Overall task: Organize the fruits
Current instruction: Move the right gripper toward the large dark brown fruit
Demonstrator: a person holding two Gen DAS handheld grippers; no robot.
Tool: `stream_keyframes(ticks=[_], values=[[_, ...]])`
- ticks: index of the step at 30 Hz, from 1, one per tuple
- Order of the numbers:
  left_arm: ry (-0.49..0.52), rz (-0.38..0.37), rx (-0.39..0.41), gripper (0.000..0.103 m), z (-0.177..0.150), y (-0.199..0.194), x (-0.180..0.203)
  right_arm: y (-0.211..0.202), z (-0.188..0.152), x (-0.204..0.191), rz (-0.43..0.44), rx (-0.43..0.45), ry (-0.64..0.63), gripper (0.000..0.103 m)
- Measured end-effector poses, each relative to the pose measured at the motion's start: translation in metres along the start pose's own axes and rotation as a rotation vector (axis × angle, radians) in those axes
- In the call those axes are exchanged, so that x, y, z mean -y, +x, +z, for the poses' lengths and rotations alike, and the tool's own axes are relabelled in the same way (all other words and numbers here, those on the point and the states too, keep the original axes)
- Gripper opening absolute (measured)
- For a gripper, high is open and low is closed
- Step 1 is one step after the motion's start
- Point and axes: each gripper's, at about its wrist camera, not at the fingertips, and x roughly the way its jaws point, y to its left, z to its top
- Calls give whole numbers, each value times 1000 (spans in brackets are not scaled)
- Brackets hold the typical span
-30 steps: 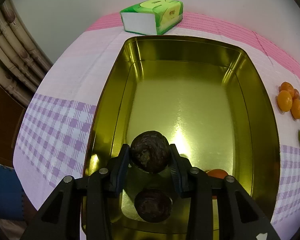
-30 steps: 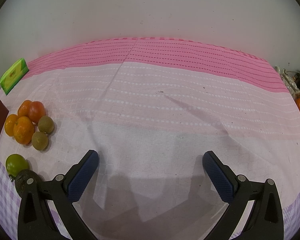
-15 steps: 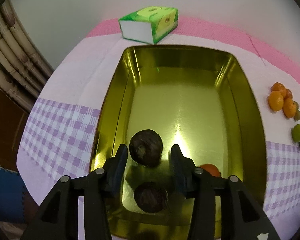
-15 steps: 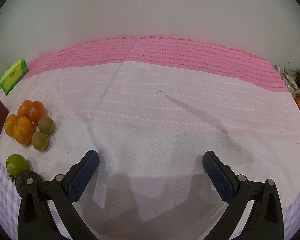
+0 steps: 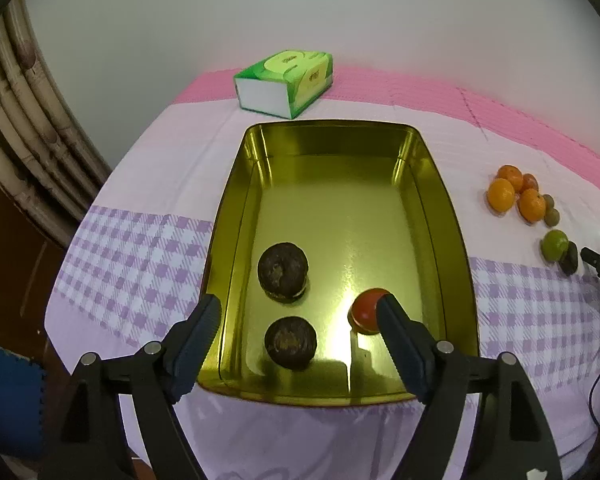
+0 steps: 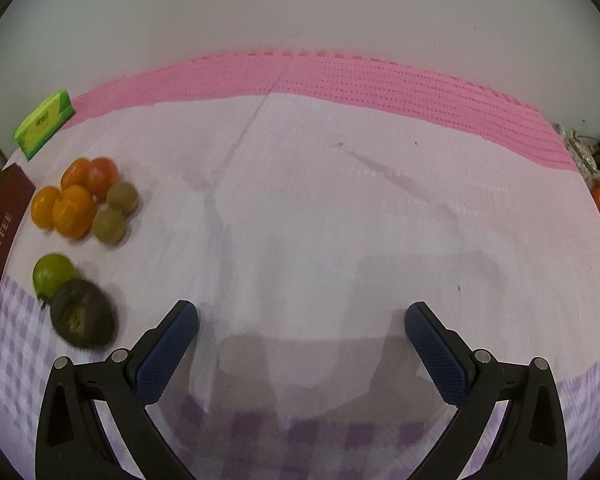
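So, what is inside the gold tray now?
The gold tray holds two dark brown fruits and one red fruit, partly covered by the left gripper finger; nothing else shows.

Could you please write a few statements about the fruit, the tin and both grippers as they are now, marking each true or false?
1. The gold tin holds two dark brown fruits and one red fruit. True.
2. The left gripper grips a dark fruit. False: it is open and empty.
3. The right gripper is open above bare tablecloth. True.
4. The green tissue box lies inside the tin. False: it sits on the cloth beyond the tin.
5. The green fruit is in the tin. False: it lies on the cloth.
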Motion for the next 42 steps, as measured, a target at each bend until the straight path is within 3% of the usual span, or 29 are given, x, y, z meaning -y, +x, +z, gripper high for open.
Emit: stream_keyframes(ticks=[2,11,16,20,23,35,37,42], values=[[9,1,12,79,-2,-4,0,-8,-3,-3,28,-3,-1,88],[-1,2,22,79,-5,-9,-2,-55,-12,-48,116,57,-123,88],[-30,-5,31,79,-6,-15,-9,-55,-18,-74,137,49,-174,84],[-54,-1,41,90,-5,-17,-14,-49,-15,-86,148,30,-183,82],[-67,-3,47,90,-5,-19,-17,-43,-15,-93,147,18,-192,81],[-112,-2,37,92,-8,-19,-30,-16,-9,-105,165,-30,-177,55],[-118,-3,37,92,-8,-19,-32,-17,-9,-106,166,-25,-181,41],[-132,-5,30,92,-9,-18,-34,-18,-9,-105,157,-24,-181,40]])
